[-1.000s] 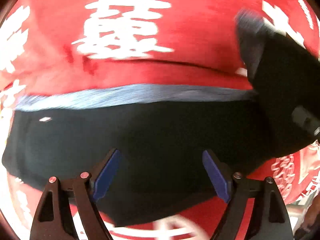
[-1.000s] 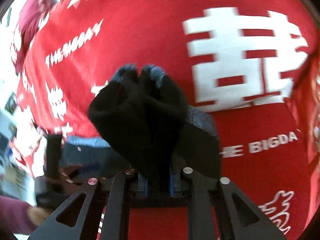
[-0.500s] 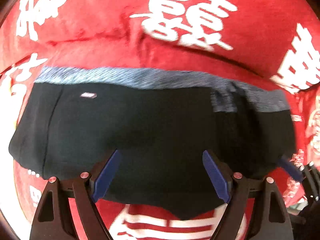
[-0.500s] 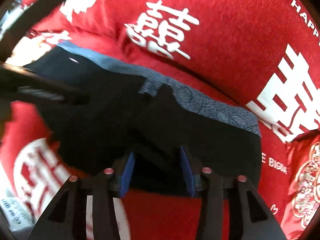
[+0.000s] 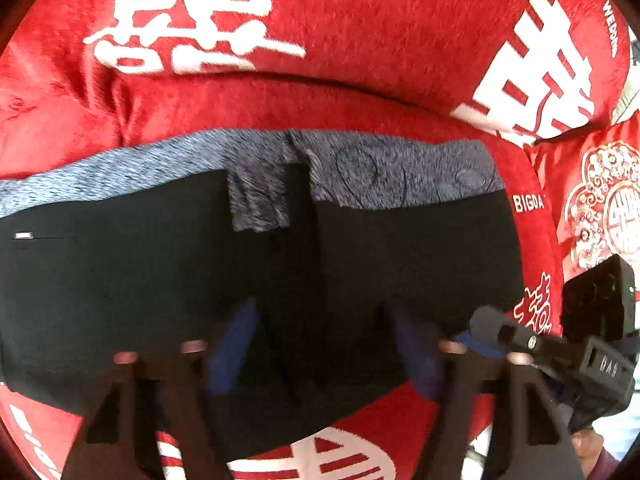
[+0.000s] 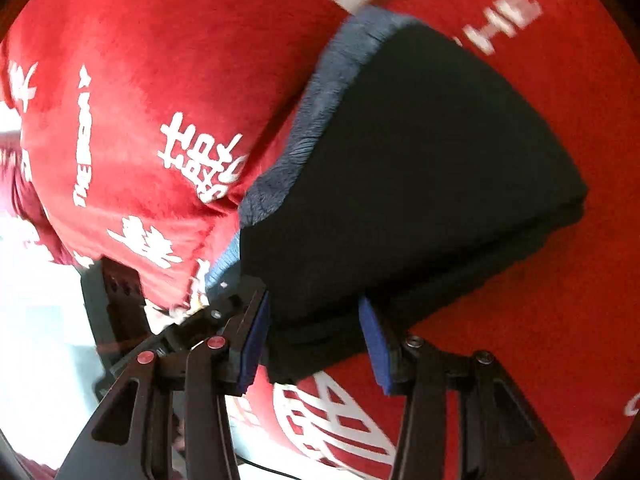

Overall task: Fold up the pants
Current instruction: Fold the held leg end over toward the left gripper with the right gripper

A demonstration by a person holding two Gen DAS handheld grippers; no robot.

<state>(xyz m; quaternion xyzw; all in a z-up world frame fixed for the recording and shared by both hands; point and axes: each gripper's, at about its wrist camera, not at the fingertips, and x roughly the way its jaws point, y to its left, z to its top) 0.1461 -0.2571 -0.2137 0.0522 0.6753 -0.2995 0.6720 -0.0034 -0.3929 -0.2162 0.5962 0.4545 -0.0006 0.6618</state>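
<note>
Blue-padded fingers (image 5: 236, 344) of the left gripper (image 5: 324, 344) stand partly apart over the near edge of the black pants (image 5: 140, 280). Its jaws have just been closing, and dark cloth lies between them. The frame is blurred here, so whether the pads press on the fabric cannot be told.

In the right wrist view, the right gripper (image 6: 316, 340) straddles the near corner of the folded stack. The left blue pad (image 6: 256, 344) lies against the cloth edge, while the right pad (image 6: 374, 344) appears to stand just clear of it. Its jaws have just been opening and now rest about half apart, the pants (image 6: 420, 168) between them but not visibly pinched.

Beyond the fingers, the pants lie folded into a flat black bundle, several layers showing along the near side. A grey-blue waistband (image 5: 380, 168) runs along the far edge in the left view, with a short flap of the same knit turned down near the middle. In the right view the waistband (image 6: 316, 120) traces the bundle's left edge.

Under everything spreads a red blanket (image 5: 360, 40) printed with large white characters and lettering. A red embroidered cushion (image 5: 600, 200) sits at the right edge of the left view, and the other gripper's black body shows just below it.
</note>
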